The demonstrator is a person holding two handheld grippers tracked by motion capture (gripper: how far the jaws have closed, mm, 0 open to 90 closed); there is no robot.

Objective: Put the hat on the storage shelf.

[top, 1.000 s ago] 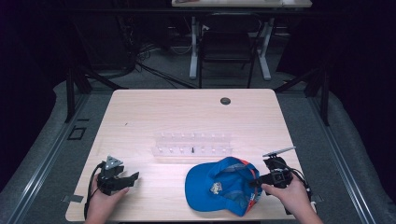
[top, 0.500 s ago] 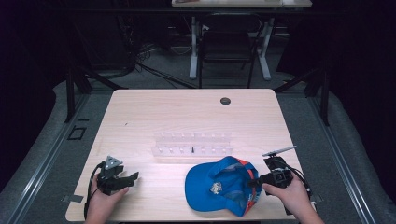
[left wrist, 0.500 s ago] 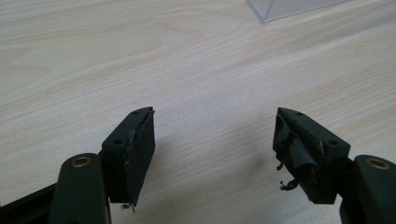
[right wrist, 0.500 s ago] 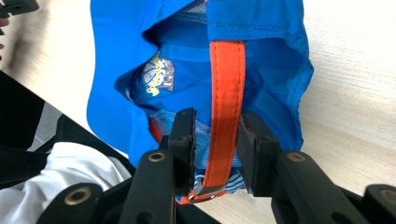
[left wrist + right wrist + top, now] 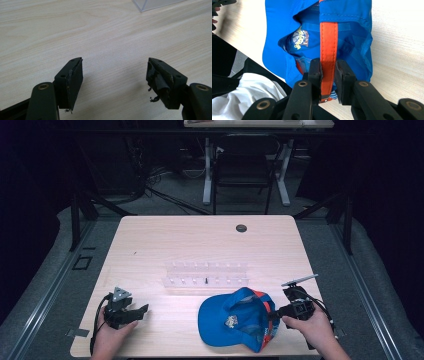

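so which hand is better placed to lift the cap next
Right. The right tool has just closed on the cap's orange strap; the left tool sits open over bare table, well away from the cap.

Left hand (image 5: 111, 336) sits low at the near left edge, its gripper (image 5: 134, 312) pointing right, jaws spread wide with nothing between them. Over on the right, the right hand (image 5: 312, 332) comes in from the bottom corner, its gripper (image 5: 272, 312) aimed left. Those jaws have just been closing, and now they pinch the orange strap (image 5: 328, 50), pads pressed on either side of it.
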